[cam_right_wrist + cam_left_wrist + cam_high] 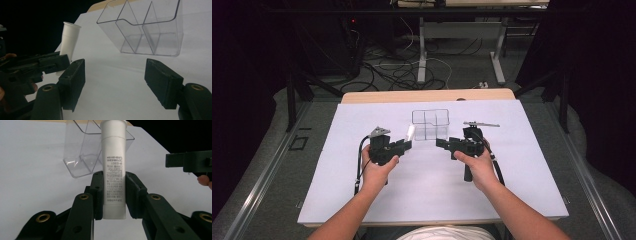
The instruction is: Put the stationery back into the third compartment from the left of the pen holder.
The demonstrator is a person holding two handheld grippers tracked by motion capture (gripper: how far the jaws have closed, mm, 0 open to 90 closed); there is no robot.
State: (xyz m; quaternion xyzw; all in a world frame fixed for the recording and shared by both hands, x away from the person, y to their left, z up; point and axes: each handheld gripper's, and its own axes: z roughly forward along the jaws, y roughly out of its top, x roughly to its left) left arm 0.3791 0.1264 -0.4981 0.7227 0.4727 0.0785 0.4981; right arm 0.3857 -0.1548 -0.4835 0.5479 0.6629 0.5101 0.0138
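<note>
My left gripper (407, 145) is shut on a white tube (113, 170) printed with small grey text, gripped near its crimped end, cap end pointing away. The tube (410, 133) tilts up toward a clear plastic organiser (430, 124) with dividers, standing on the white table just beyond. My right gripper (439, 143) hovers to the right, jaws pointing left at the left gripper. In the right gripper view its jaws (115, 75) stand open with bare table between them; the tube (69, 40), the left gripper (50, 62) and the organiser (147, 30) lie ahead. The right gripper's tip (175, 160) shows in the left gripper view.
A white sheet (362, 200) covers the table, with a wooden edge (427, 95) at the far side. Beyond it, desk legs (422, 55) and loose cables (387, 70) lie on the floor. Dark surroundings border both sides.
</note>
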